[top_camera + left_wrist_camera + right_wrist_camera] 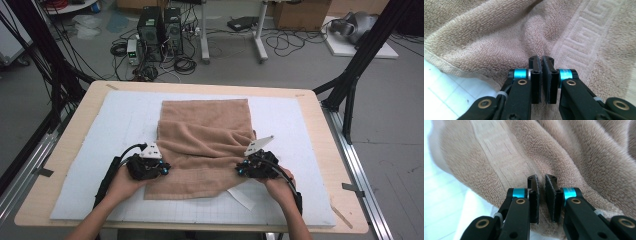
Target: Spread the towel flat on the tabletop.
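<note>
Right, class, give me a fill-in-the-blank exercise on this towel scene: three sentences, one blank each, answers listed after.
1. The cloth lying on the white mat is a ____-coloured towel.
2. The left gripper is at the towel's left edge, and the right gripper is at its ____ edge.
3. The woven band on the towel shows a ____ pattern of angular lines.

Missing words: tan; right; key (maze-like)

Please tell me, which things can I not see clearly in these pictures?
- Whether the left tongs and right tongs pinch the towel: both gripper views show jaws nearly together, the narrow gaps dark.
- The white paper in the high view: the towel covers part of it.
- The table under the towel: hidden.
- Floor clutter: too small.
</note>
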